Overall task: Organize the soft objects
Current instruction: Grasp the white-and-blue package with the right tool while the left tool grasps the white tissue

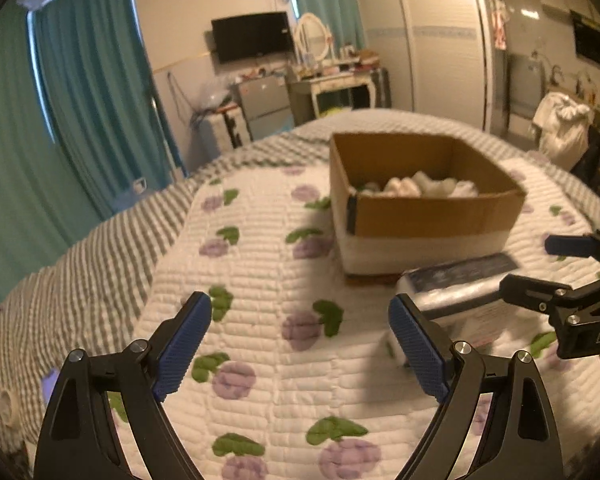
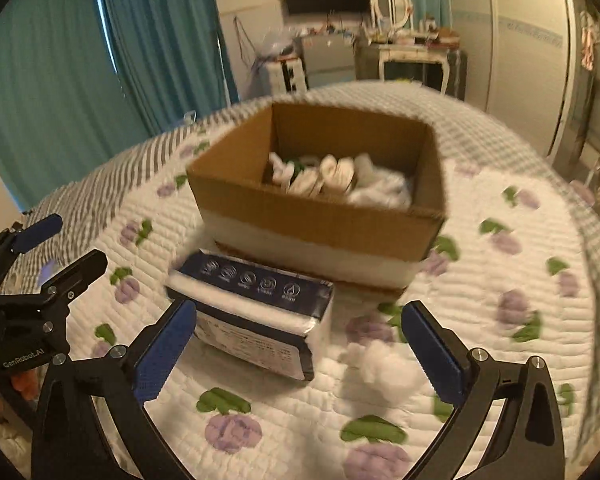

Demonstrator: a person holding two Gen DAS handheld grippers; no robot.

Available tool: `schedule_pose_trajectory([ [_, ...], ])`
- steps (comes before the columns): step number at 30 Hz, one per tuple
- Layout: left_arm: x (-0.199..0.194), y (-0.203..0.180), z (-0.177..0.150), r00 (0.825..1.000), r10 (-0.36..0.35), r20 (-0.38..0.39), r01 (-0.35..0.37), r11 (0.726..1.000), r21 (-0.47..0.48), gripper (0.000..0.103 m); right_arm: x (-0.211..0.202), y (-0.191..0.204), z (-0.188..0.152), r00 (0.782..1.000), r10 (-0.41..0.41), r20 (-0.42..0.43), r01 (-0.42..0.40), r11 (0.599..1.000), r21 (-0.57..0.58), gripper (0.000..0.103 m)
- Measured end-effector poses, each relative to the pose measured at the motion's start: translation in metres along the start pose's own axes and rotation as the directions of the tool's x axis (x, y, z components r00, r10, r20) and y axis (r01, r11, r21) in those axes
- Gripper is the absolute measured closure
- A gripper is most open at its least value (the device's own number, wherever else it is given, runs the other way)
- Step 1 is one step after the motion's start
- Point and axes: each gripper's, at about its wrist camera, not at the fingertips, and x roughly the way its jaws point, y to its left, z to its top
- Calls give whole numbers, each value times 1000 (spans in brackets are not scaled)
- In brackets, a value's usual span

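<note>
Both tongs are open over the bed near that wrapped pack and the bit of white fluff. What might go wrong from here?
1. The white fluff is loose and wispy; the right tongs might pinch only part of it and tear it.
2. The wrapped pack lies close beside the fluff, so a closing finger might nudge it.
3. The cardboard box sits on a soft quilt; bumping its wall while dropping things in might tip or shift it.
</note>
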Motion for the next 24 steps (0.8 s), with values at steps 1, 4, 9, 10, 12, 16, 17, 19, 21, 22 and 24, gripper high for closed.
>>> schedule_pose_trajectory([
  [1,3,3,-2,1000,0,-5,0,1000,-3,12,7,-1,-1,1000,3,-9,-3,1000,2,0],
  [4,15,9,-6,1000,-2,-16,1,1000,-14,12,31,-3,-6,999,22,-39,-21,1000,14,0],
  [9,30,14,-12,999,15,-39,-15,1000,-9,12,66,8,-18,996,35,-87,-37,999,-25,3],
  [10,33,15,-13,999,14,-42,-14,1000,-9,12,70,11,-20,995,47,-88,-50,998,-27,4],
  [12,37,16,-14,999,14,-51,-15,1000,-13,12,74,13,-18,995,68,-79,-69,998,-13,6],
  [16,40,14,-17,998,9,-58,-9,1000,-8,12,73,8,-10,994,103,-38,-101,994,50,19],
  [17,40,13,-18,998,10,-60,-10,1000,-2,12,72,6,-9,993,115,-32,-113,991,68,26],
  [19,39,11,-17,998,12,-61,-12,1000,5,12,67,6,-9,992,124,-22,-122,990,76,36],
  [21,34,10,-15,998,14,-58,-14,1000,10,12,60,8,-10,993,117,-9,-116,991,65,47],
  [22,31,9,-14,998,16,-54,-15,1000,13,12,55,9,-10,993,119,-1,-119,991,66,51],
  [24,23,7,-10,999,19,-43,-19,1000,17,12,39,11,-11,993,116,37,-118,990,75,55],
])
